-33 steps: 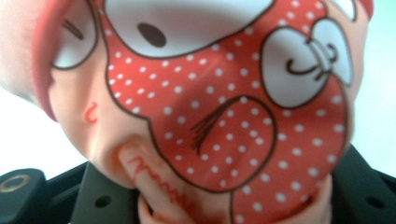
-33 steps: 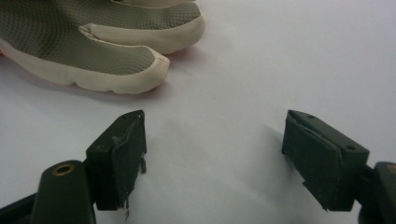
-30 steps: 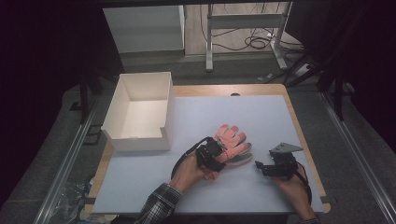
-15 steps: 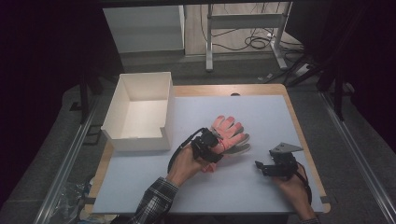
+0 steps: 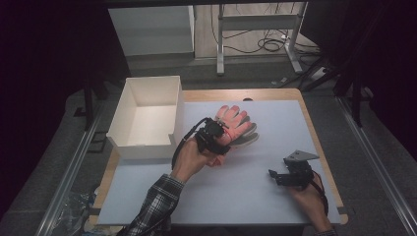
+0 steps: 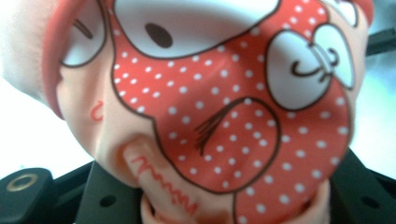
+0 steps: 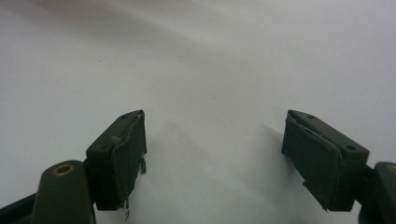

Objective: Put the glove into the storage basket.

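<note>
High view: left gripper (image 5: 222, 133) clamped on pink glove (image 5: 238, 125); right gripper (image 5: 276, 176) spread wide, empty, above table (image 5: 265, 206).

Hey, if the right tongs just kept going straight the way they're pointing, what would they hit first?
Probably nothing but the white table sheet. The right tongs stand open and empty, and the right gripper view shows bare sheet ahead; depth is hard to judge.

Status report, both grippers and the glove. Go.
Left gripper shut on pink glove, lifting it beside white box. Right gripper open, empty, over the table. Nothing in the way.
</note>
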The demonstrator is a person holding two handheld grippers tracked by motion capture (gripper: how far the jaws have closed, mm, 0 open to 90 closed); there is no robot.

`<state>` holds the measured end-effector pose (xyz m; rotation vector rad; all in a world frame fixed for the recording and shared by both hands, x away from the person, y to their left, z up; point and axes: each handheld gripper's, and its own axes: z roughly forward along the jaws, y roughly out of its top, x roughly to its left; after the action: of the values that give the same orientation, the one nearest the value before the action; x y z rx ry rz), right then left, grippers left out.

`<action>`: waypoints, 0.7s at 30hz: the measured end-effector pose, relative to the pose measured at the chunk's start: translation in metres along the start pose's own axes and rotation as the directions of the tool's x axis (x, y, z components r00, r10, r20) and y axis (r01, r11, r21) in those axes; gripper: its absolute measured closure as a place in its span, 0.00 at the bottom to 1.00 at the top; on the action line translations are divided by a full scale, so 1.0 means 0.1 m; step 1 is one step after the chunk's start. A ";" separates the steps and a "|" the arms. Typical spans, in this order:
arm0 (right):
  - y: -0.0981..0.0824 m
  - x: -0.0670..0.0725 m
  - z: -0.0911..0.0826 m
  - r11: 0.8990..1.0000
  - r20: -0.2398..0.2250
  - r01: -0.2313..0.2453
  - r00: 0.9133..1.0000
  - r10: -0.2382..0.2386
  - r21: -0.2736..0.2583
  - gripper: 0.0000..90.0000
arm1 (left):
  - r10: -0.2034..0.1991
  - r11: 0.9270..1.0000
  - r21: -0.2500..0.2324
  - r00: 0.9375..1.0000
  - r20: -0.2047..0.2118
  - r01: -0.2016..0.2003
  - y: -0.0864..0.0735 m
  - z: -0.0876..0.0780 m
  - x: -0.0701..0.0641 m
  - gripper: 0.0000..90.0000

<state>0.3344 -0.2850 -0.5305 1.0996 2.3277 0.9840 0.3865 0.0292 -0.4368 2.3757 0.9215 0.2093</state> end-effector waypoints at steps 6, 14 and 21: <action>0.00 0.00 0.00 1.000 0.000 0.001 1.000 -0.001 -0.001 0.25 | -0.026 1.000 -0.009 1.000 -0.009 0.025 0.09 -0.09 0.12 0.55; 0.00 0.00 0.00 1.000 0.001 0.000 1.000 0.000 0.000 0.25 | -0.051 0.999 -0.013 0.998 -0.039 0.051 0.22 -0.27 0.28 0.55; 0.00 0.00 0.00 1.000 0.001 0.000 1.000 0.000 -0.001 0.25 | -0.089 0.996 -0.028 0.993 -0.073 0.087 0.29 -0.42 0.46 0.55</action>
<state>0.3341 -0.2847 -0.5306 1.0995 2.3264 0.9836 0.4230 0.0612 -0.3879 2.3125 1.0501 0.2738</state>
